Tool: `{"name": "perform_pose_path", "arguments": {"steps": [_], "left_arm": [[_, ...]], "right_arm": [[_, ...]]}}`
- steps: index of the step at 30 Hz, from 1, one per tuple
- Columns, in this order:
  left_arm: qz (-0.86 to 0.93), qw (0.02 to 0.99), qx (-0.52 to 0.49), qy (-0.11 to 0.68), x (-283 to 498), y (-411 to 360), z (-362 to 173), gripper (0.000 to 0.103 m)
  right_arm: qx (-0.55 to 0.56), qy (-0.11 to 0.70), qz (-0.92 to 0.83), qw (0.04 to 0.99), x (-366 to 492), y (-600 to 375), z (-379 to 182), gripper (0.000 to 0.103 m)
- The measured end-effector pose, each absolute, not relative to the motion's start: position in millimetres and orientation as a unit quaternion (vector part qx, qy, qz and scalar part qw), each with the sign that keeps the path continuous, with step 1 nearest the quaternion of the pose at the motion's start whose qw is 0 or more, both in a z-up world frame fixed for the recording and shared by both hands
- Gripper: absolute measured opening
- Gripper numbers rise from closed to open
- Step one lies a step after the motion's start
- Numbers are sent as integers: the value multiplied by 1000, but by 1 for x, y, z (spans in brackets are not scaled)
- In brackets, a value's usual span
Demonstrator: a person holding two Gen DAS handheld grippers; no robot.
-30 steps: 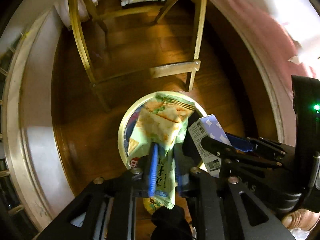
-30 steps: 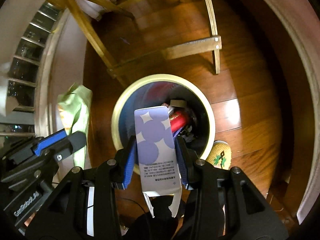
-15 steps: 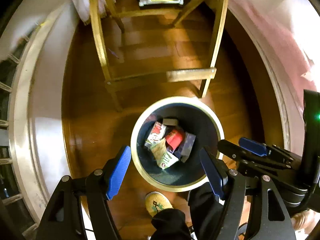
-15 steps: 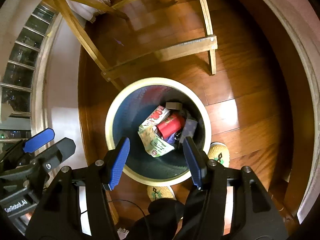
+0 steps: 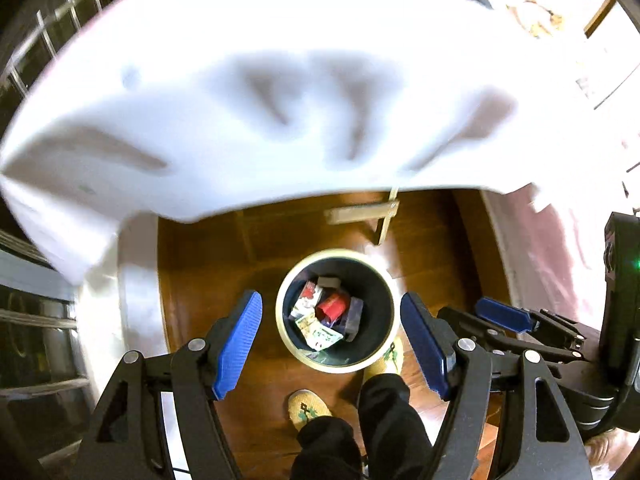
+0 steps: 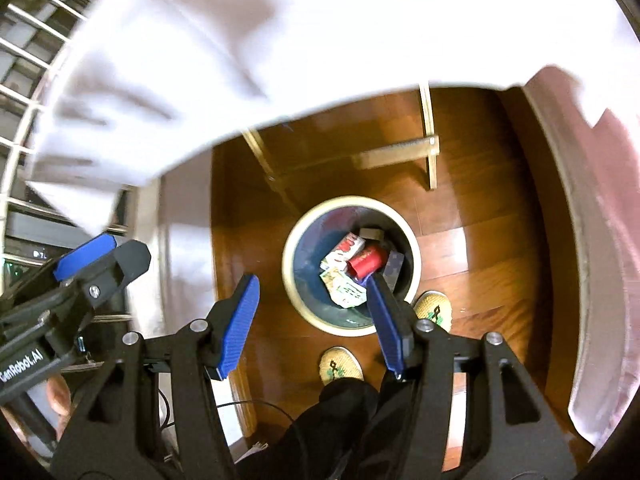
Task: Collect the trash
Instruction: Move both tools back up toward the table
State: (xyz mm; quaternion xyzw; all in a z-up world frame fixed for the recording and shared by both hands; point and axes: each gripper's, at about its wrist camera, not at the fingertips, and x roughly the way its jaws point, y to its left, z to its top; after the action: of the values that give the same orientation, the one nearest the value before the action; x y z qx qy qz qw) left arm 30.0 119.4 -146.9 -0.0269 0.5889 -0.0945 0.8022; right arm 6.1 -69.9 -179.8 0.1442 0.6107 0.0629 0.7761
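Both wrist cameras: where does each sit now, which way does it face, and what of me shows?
Left wrist: on the left gripper, facing steeply down at the trash bin; open fingers, slippers, dark trouser legs show.
Right wrist: on the right gripper, facing down likewise; open fingers, slippers show.
Shared: bin, white tablecloth, each other's gripper.

White tablecloth (image 5: 280, 80) hangs blurred across far half. Below it, round bin (image 5: 280, 312) on wood floor (image 5: 208, 280), packets inside. Left gripper (image 5: 332, 336) open, empty. Slippers (image 5: 308, 410) near.
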Motion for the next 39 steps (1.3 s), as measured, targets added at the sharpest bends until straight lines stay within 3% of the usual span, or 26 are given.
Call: {"name": "perform_pose_path", "arguments": {"steps": [10, 18, 30, 39], "left_arm": [[-106, 851, -17, 514, 13, 127, 5, 73], [-131, 864, -35, 486, 21, 130, 79, 72], [-138, 888, -43, 437, 82, 128, 132, 72], [-97, 883, -83, 452, 190, 117, 117, 72]], "right_arm": [[134, 548, 66, 823, -12, -58, -23, 53], [114, 494, 58, 860, -6, -57, 68, 53], [104, 441, 44, 890, 42, -77, 122, 53], [133, 442, 45, 886, 159, -136, 112, 53]]}}
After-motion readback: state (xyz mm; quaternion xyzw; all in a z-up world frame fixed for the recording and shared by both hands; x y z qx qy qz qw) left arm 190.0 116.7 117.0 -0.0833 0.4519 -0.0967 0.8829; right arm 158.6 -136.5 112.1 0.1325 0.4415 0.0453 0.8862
